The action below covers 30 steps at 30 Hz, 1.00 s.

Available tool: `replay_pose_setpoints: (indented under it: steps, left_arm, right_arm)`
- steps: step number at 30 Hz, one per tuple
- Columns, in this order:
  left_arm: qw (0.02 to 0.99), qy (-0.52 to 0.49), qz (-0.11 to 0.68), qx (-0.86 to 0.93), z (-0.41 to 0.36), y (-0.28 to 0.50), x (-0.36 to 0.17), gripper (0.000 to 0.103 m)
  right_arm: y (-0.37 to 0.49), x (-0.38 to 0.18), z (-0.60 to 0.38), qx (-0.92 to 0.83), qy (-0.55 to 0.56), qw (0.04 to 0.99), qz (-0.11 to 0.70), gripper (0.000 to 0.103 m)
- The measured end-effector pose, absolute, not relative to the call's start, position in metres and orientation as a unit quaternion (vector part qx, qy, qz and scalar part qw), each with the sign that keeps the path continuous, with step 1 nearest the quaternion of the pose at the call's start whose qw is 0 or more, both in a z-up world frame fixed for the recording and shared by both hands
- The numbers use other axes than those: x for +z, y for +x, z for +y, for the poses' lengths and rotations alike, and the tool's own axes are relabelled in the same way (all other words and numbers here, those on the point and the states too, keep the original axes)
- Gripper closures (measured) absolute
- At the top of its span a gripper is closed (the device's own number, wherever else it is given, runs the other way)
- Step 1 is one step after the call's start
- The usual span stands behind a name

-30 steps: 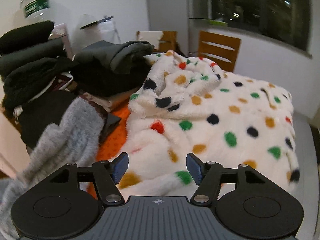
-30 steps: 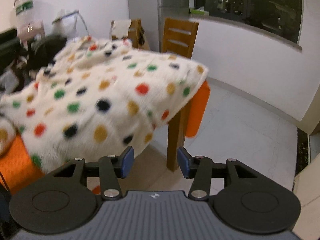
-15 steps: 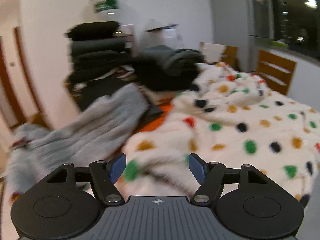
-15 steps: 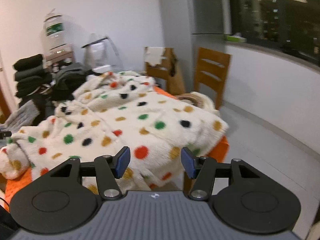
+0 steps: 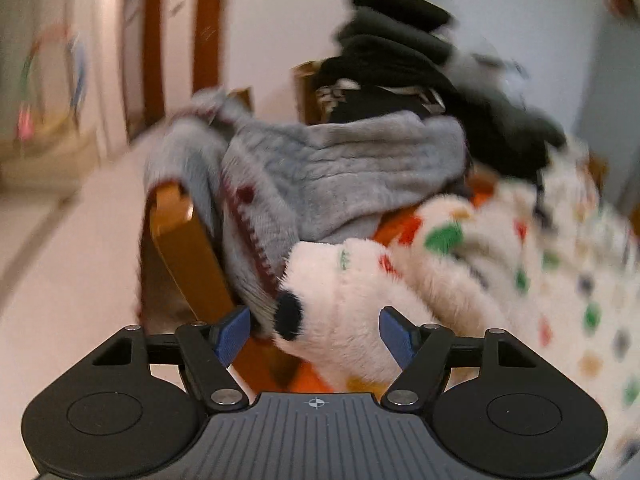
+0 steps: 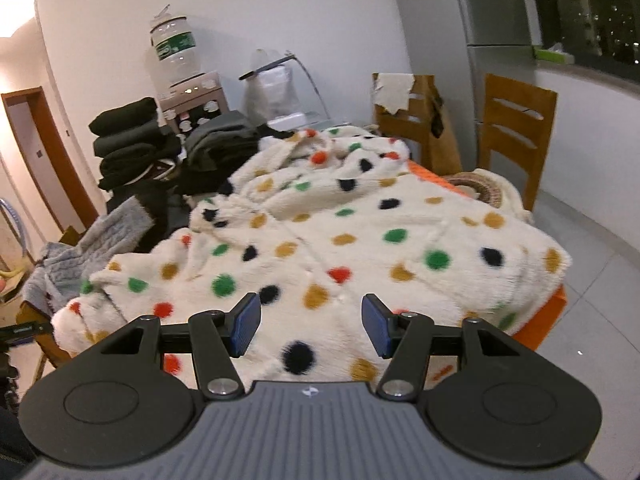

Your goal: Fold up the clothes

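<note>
left gripper (image 5: 315, 330): angled down, fingers apart, empty | right gripper (image 6: 311, 330): same, over spotted fleece (image 6: 360, 240)

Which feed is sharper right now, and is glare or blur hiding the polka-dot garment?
Right wrist view: sharp, evenly lit, the polka-dot garment clear; only a bright ceiling light flares at the top left edge. Left wrist view: heavy motion blur smears the garment and grey sweater; fisheye bends both.
</note>
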<state>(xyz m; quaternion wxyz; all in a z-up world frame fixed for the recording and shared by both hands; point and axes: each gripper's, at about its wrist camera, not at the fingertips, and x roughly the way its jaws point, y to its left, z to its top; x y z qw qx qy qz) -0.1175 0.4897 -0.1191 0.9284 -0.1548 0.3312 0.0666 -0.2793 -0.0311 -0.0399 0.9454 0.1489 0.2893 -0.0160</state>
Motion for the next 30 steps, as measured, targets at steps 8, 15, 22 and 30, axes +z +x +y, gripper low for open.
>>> replay_pose_setpoints:
  steps: [8, 15, 22, 30]
  left_arm:
    - [0.869, -0.342, 0.347, 0.09, 0.513, -0.104, -0.158, 0.029]
    - [0.82, -0.457, 0.333, 0.089, 0.522, -0.094, -0.19, 0.031]
    - [0.823, -0.475, 0.306, 0.054, 0.528, -0.093, -0.18, 0.082]
    - [0.912, -0.373, 0.169, 0.017, 0.532, -0.112, -0.063, 0.083]
  right_arm:
    - [-0.262, -0.034, 0.001, -0.011, 0.134, 0.948, 0.29, 0.04]
    - [-0.252, -0.034, 0.019, -0.013, 0.126, 0.947, 0.295, 0.04]
    - [-0.242, -0.039, 0.031, -0.007, 0.121, 0.945, 0.302, 0.04]
    - [-0.205, -0.044, 0.051, 0.04, 0.109, 0.943, 0.312, 0.04]
